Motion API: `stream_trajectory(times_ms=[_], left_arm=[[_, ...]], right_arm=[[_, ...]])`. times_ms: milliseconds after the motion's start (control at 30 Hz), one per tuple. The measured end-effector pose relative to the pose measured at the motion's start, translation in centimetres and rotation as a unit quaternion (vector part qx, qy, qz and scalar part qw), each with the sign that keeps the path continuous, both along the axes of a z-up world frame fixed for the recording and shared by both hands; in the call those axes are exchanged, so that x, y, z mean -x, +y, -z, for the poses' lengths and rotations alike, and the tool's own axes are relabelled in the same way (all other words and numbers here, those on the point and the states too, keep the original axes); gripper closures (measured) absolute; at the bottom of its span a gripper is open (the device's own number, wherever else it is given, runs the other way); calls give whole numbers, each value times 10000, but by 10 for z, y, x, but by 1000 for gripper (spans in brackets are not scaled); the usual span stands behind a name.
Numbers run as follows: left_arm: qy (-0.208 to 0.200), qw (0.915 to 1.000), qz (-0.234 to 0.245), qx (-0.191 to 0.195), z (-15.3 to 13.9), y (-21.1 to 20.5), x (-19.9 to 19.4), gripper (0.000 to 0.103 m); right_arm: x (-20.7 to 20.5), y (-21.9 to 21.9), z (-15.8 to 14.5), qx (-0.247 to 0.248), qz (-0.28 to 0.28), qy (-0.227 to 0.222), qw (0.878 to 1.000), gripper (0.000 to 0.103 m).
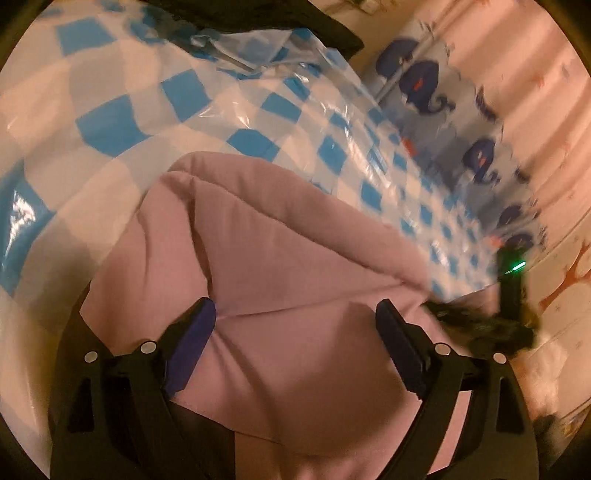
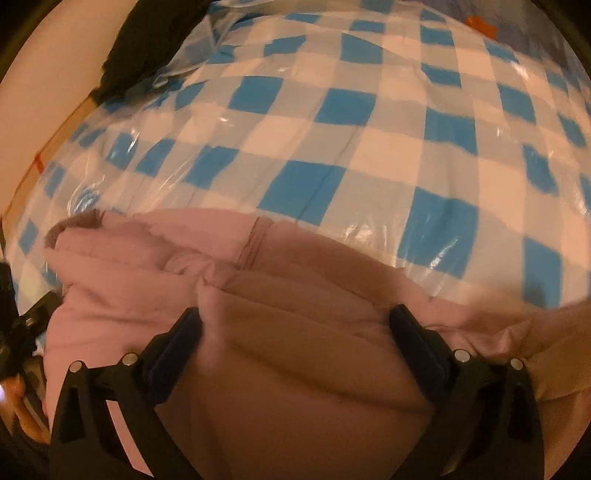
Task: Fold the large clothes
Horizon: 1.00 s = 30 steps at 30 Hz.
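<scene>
A pink padded garment (image 1: 280, 236) lies in thick folds on a blue-and-white checked cover (image 1: 122, 122) under clear plastic. My left gripper (image 1: 295, 314) hangs just over the garment with its jaws wide apart, and a seam of the padding runs between them. In the right wrist view the same garment (image 2: 295, 332) bulges up between the wide jaws of my right gripper (image 2: 295, 319). A raised fold sits against the left finger (image 2: 184, 332), but nothing is pinched. The right gripper's dark body (image 1: 511, 291), with a green light, shows at the garment's right edge.
A black cloth (image 1: 266, 18) lies at the far end of the checked cover (image 2: 369, 147), also seen as black cloth (image 2: 140, 40). A whale-print sheet (image 1: 424, 88) and a pale curtain (image 1: 546, 92) hang to the right. The cover's left edge (image 2: 48, 155) drops off.
</scene>
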<state>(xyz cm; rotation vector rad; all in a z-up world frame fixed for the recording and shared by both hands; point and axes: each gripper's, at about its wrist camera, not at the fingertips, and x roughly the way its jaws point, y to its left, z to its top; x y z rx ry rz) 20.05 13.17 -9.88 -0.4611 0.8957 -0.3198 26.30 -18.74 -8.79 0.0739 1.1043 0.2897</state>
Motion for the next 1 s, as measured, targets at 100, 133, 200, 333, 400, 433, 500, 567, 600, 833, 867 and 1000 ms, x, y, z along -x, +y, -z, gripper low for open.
stream_trajectory(times_ms=[100, 133, 200, 333, 400, 433, 500, 567, 600, 833, 867, 1000], left_arm=[[188, 9998, 19, 11, -15, 1, 4, 18], [188, 9997, -53, 157, -21, 7, 10, 18], [2, 9977, -196, 643, -42, 23, 34, 17], [-135, 9979, -470, 418, -30, 38, 61, 13], [7, 9978, -358, 560, 0, 34, 57, 13], [8, 9988, -390, 293, -1, 28, 57, 13], [32, 9982, -372, -477, -18, 9, 58, 13], [-53, 9983, -429, -399, -36, 14, 73, 13], [-159, 9988, -472, 3, -46, 23, 90, 13], [-185, 9846, -825, 1531, -40, 85, 223, 13], [-66, 9830, -873, 1613, -29, 92, 241, 12], [133, 9756, -764, 2052, -6, 101, 277, 12]], right_arm=[[55, -47, -54, -465, 548, -702, 9949, 7], [78, -69, -69, -363, 814, -934, 9916, 7], [106, -107, -72, -161, 1315, -1052, 9856, 7], [131, -177, 22, -629, 1998, -231, 9775, 6], [143, -202, 40, -1717, 2201, -256, 9599, 7], [143, -201, 37, -1611, 2244, -222, 9608, 7], [144, -188, 21, -1029, 2214, -68, 9697, 7], [167, -187, -12, -1094, 2230, -546, 9671, 7], [190, -183, -37, -1333, 2148, -992, 9624, 7], [328, -33, -69, -3034, -1052, -488, 9458, 7], [341, -1, -49, -3489, -1302, 50, 9281, 7], [347, 73, 1, -3959, -1325, 796, 9052, 7]])
